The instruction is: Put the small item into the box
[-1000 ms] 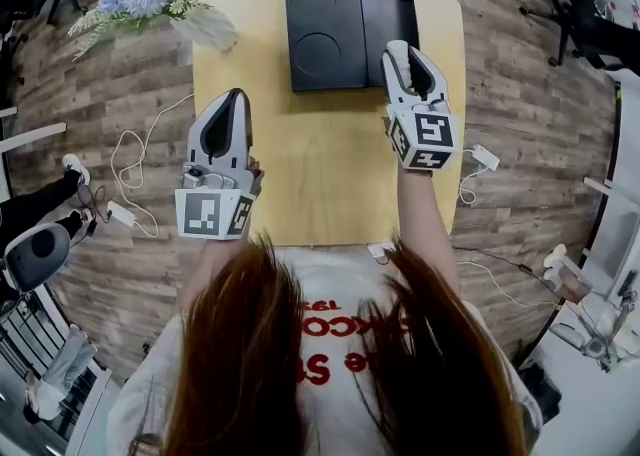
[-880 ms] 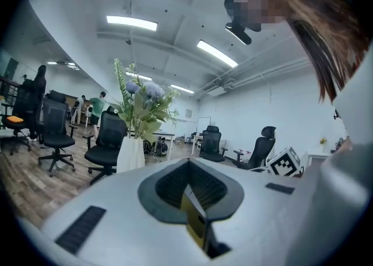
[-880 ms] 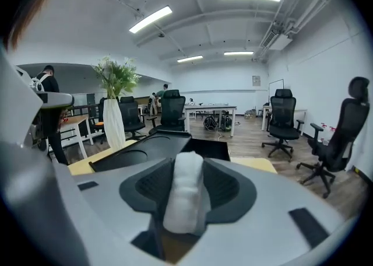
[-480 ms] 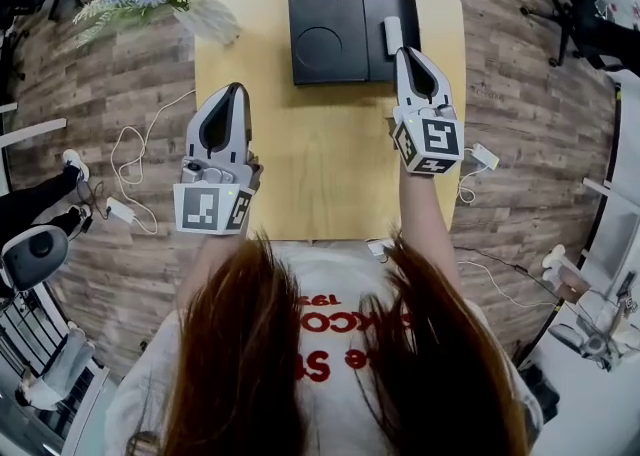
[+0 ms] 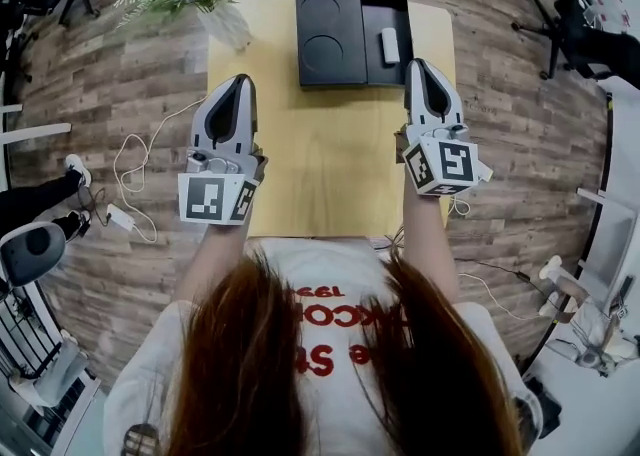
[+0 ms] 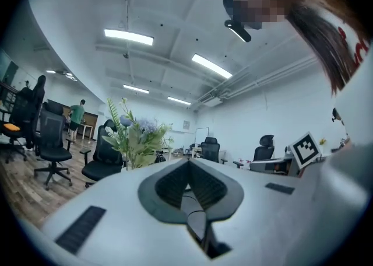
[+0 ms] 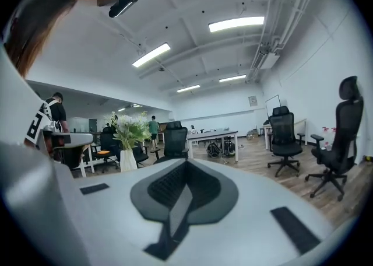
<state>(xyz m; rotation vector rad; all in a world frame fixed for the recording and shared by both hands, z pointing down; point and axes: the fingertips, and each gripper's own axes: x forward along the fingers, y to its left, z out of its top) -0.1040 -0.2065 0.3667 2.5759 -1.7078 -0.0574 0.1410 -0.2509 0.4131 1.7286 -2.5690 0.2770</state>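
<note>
While the small item (image 5: 390,46) lies inside the box (image 5: 330,19), in its right-hand compartment, I hold the left claw (image 5: 240,82) and right claw (image 5: 420,64) on my side of the box, both pressed together, empty.

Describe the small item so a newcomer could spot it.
At the far end of the wooden table sits a black box. Its left half has two round recesses; its right half is an open compartment. The item lies there: a small white oblong, the box's only pale thing.
</note>
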